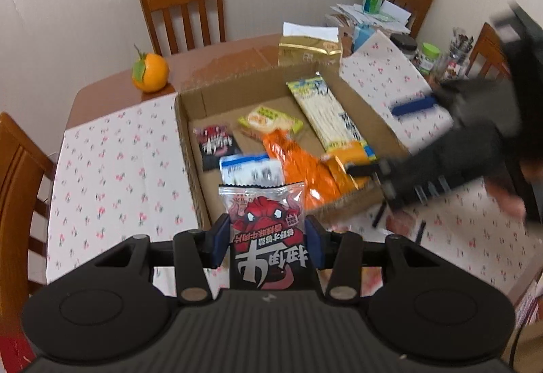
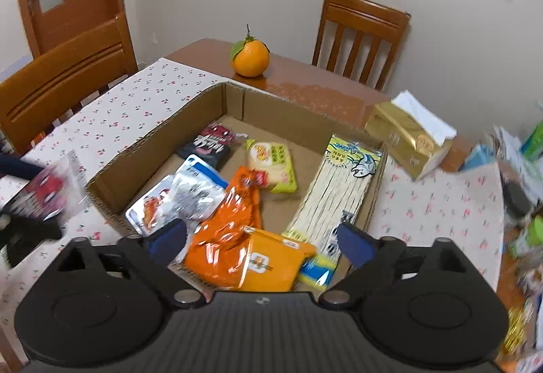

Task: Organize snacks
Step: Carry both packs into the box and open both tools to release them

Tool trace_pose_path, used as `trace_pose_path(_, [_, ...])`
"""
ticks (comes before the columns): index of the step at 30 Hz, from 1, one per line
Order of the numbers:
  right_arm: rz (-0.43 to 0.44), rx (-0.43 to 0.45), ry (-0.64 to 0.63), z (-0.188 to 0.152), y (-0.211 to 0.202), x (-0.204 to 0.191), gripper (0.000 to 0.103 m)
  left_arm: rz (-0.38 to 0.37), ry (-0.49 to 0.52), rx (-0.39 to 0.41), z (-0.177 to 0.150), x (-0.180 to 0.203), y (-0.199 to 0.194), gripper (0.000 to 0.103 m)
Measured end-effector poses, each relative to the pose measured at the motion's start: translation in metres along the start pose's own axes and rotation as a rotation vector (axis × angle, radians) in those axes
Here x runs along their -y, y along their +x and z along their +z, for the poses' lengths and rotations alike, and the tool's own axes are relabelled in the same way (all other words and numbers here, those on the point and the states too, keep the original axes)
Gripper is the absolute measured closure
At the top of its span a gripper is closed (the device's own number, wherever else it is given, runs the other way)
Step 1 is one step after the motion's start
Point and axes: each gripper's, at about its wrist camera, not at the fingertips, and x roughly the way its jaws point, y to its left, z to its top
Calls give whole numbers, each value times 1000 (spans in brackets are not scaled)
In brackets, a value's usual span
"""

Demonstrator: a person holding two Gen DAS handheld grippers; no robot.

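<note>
Holding red-and-black snack packet [image 1: 263,230] between blue pads, left gripper [image 1: 267,239] hangs above near edge of cardboard box [image 1: 190,149]. Box on cherry-print cloth [image 1: 112,162]; inside, left to right: black packet [image 2: 212,144], blue-white pouch [image 2: 180,193], yellow-green pack [image 2: 271,164], orange bags [image 2: 234,237], long fish-strip pack [image 2: 336,193]. Right gripper [image 2: 263,242] spread wide over box, nothing between fingers. Orange [image 2: 250,57] on bare table behind; gold tissue pack [image 2: 407,135] right of box.

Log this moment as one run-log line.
left gripper: shut on red snack packet | right gripper: open, nothing between pads | cardboard box: several snacks inside
</note>
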Motion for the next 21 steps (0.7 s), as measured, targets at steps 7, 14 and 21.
trace_pose_path(7, [-25,4,106,-24,-16,-6,0,-14,0,18,36,-8,27,58])
trace_pose_path(14, [-71,-15,136,-40,-25,-6,0,-10,4,18,66,-9,61,58])
trace_pose_path(21, [-107,-32,176,-51,-31,4,0,17,-19,51,100,-13,91,53])
